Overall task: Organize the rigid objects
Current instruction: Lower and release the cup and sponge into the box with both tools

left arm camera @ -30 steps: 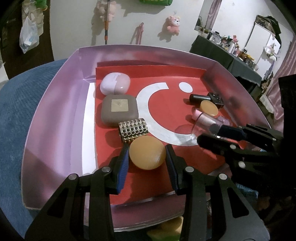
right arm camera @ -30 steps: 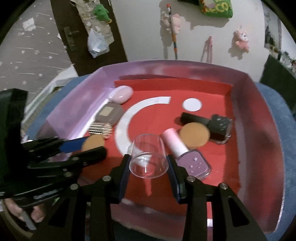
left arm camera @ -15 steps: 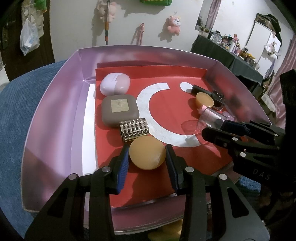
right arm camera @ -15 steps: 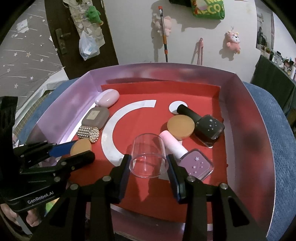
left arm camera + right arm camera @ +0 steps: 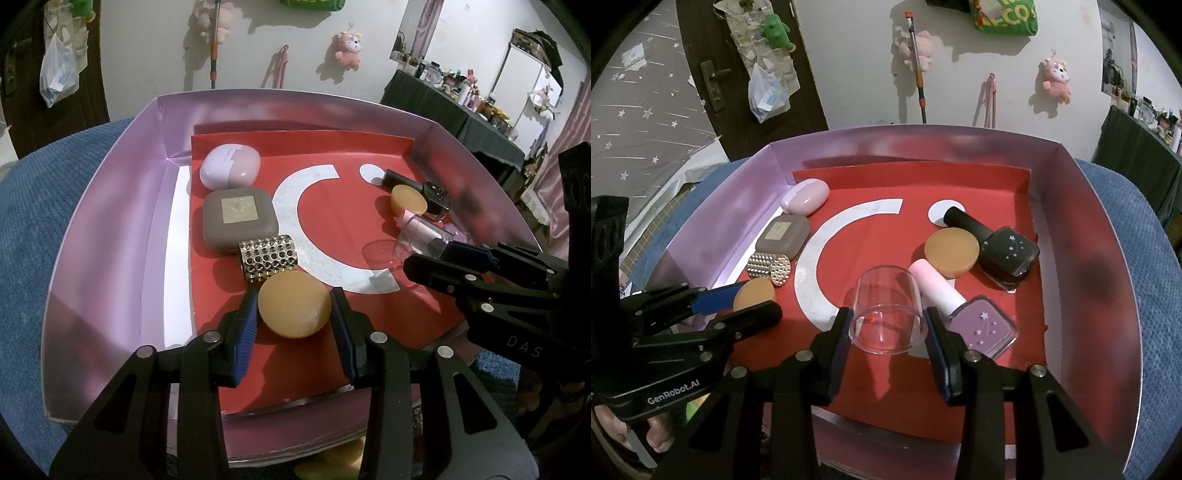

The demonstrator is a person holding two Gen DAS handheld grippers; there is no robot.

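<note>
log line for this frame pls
left gripper: shut on orange disc | right gripper: shut on clear cup | both over tray

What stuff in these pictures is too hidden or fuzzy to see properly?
- Left wrist view: the lilac nail-polish bottle is mostly hidden behind the clear plastic cup and the right gripper.
- Left wrist view: the yellow thing under the purple box is cut off by the box edge.
- Both views: the label on the brown square case is too small to read.

You have a blue textured cushion [image 5: 55, 206] filling the frame's left side, with the pink-walled tray [image 5: 110, 221] resting directly on it.
</note>
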